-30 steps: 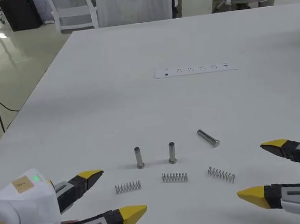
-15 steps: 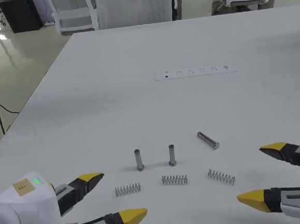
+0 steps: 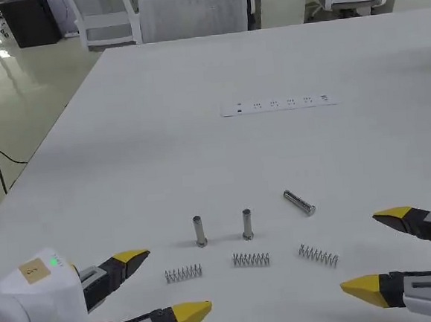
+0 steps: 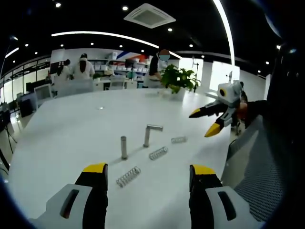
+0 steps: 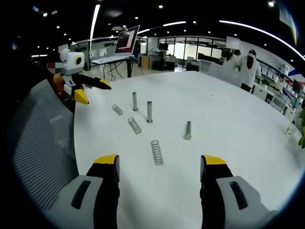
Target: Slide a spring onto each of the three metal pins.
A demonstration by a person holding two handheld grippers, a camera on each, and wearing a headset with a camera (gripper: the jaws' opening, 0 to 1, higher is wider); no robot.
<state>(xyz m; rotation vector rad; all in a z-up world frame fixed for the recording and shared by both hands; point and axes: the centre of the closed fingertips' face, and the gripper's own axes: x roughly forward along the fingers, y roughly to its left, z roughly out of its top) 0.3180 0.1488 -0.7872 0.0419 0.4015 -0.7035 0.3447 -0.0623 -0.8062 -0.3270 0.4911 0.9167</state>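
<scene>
Two metal pins stand upright on the white table: the left pin (image 3: pixel 199 231) (image 4: pixel 124 147) (image 5: pixel 135 101) and the middle pin (image 3: pixel 247 223) (image 4: pixel 147 137) (image 5: pixel 149 112). A third pin (image 3: pixel 299 201) (image 4: pixel 155 127) (image 5: pixel 188 130) lies on its side to their right. In front of them lie three springs: left (image 3: pixel 184 272) (image 4: pixel 128 176) (image 5: pixel 116 109), middle (image 3: pixel 251 259) (image 4: pixel 158 152) (image 5: pixel 135 125) and right (image 3: pixel 318 254) (image 4: pixel 178 140) (image 5: pixel 157 151). My left gripper (image 3: pixel 163 284) (image 4: pixel 148 175) is open just short of the left spring. My right gripper (image 3: pixel 383 251) (image 5: pixel 159 166) is open beside the right spring. Both hold nothing.
A white power strip (image 3: pixel 279 102) lies flat further back on the table. Chairs (image 3: pixel 192 10) stand along the far edge. The table's left edge (image 3: pixel 46 141) drops to a shiny floor.
</scene>
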